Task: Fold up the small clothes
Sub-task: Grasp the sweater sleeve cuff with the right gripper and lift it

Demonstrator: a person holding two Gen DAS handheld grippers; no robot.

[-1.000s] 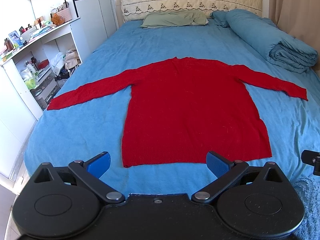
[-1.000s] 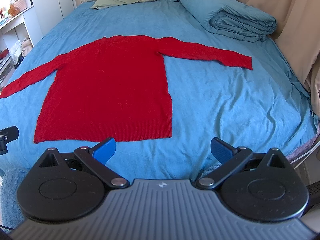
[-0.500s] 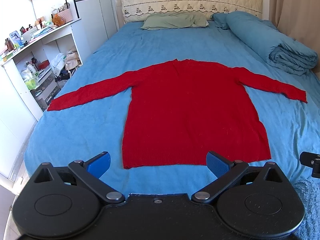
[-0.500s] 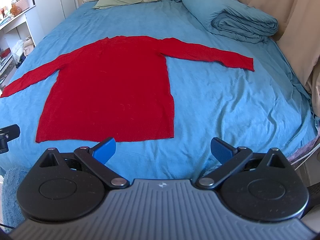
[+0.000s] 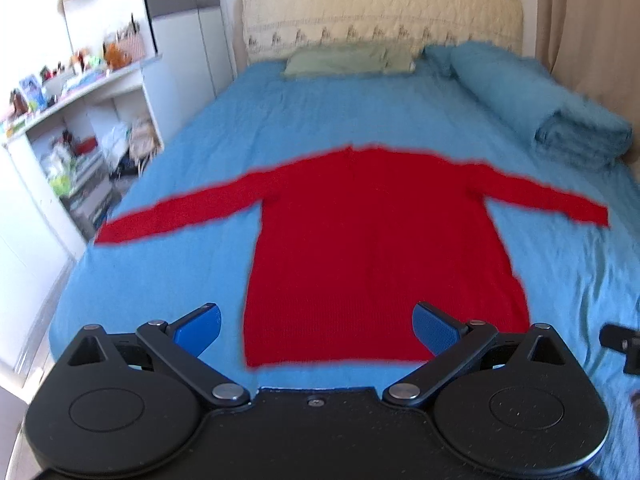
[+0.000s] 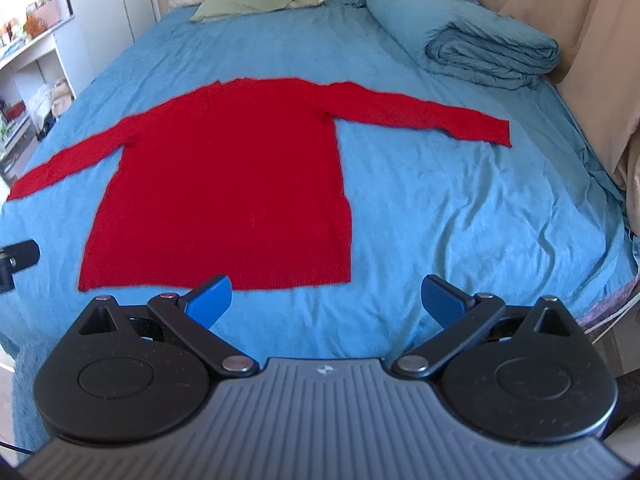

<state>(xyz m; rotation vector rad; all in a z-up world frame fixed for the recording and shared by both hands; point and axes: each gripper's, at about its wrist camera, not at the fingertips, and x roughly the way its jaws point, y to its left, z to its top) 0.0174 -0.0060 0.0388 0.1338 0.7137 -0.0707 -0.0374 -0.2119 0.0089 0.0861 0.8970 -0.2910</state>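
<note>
The sweater [image 6: 224, 184] was plain red. The bedsheet [image 6: 460, 208] was blue, the pillow [image 6: 256, 0] at 12 o'clock pale green.

- Red sweater [image 5: 372, 248] – long-sleeved knit, plain bright red, no print or pattern I can see.
- Laid flat & fully spread on the blue bedsheet [image 6: 460, 216], approx. mid-bed; not folded at all yet.
- Neckline twd the headboard end, ribbed hem [image 6: 216, 278] twd the foot of the bed, hem edge roughly straight.
- Both sleeves stretched out sideways, angled slightly down: left sleeve [image 5: 176, 216] reaches nr the bed's left edge, right sleeve [image 6: 424, 118] runs out to the right, cuff lying flat.
- Body smooth, hardly any wrinkles; left-cam view is blurred.
</note>
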